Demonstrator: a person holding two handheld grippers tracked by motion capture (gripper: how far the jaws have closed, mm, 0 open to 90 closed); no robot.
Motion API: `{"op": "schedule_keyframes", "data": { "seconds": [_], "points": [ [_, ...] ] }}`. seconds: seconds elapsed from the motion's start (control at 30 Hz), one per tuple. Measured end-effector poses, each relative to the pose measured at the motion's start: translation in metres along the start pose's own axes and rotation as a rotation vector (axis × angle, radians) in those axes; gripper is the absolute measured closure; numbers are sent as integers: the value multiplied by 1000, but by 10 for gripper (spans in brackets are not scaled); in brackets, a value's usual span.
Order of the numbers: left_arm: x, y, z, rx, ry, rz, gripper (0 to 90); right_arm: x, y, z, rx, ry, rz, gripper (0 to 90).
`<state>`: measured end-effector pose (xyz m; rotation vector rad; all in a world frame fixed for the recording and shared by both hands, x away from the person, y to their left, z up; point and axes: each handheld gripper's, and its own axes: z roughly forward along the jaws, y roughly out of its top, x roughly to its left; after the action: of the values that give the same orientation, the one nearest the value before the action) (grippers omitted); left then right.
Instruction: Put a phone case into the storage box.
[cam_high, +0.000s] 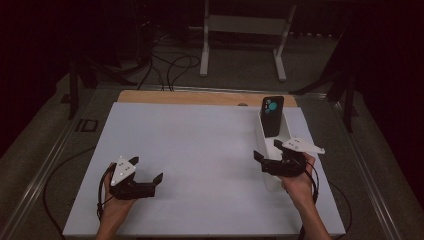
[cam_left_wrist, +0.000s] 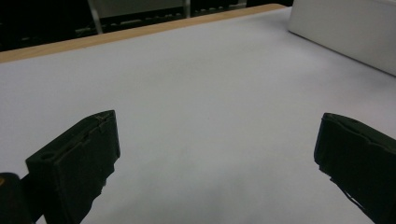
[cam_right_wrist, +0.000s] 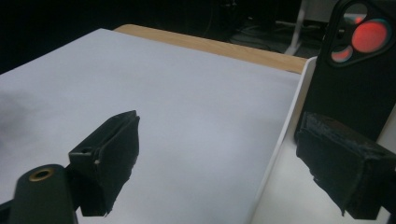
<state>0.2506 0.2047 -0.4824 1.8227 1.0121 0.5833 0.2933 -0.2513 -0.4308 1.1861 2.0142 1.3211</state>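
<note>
Phone standing on end in the far end of a white tray, long axis near vertical, leaning back, camera lenses up top and facing the person. Tray long axis runs near-to-far along the right side of the worktop, close to its right edge. Wooden strip along the far edge. Wide bare white surface left of the tray, open all the way to the left tongs.

Right tongs spread wide, straddling the tray's left wall at its near end: one jaw outside over the worktop, the other inside, close in front of the phone. Contact with the wall: cannot tell. Nothing gripped.

Left tongs spread wide, empty, low over the near left of the worktop, pointing toward the tray.
</note>
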Motion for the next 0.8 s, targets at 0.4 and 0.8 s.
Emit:
{"op": "schedule_keyframes", "data": {
  "seconds": [0.4,0.8],
  "points": [
    [-9,-1,-6,-47,-39,49,8,13,-31,-13,-100,59,-57,123],
    [-7,-7,-7,-64,-28,51,8,6,-53,-22,-173,61,-34,112]
  ]
}}
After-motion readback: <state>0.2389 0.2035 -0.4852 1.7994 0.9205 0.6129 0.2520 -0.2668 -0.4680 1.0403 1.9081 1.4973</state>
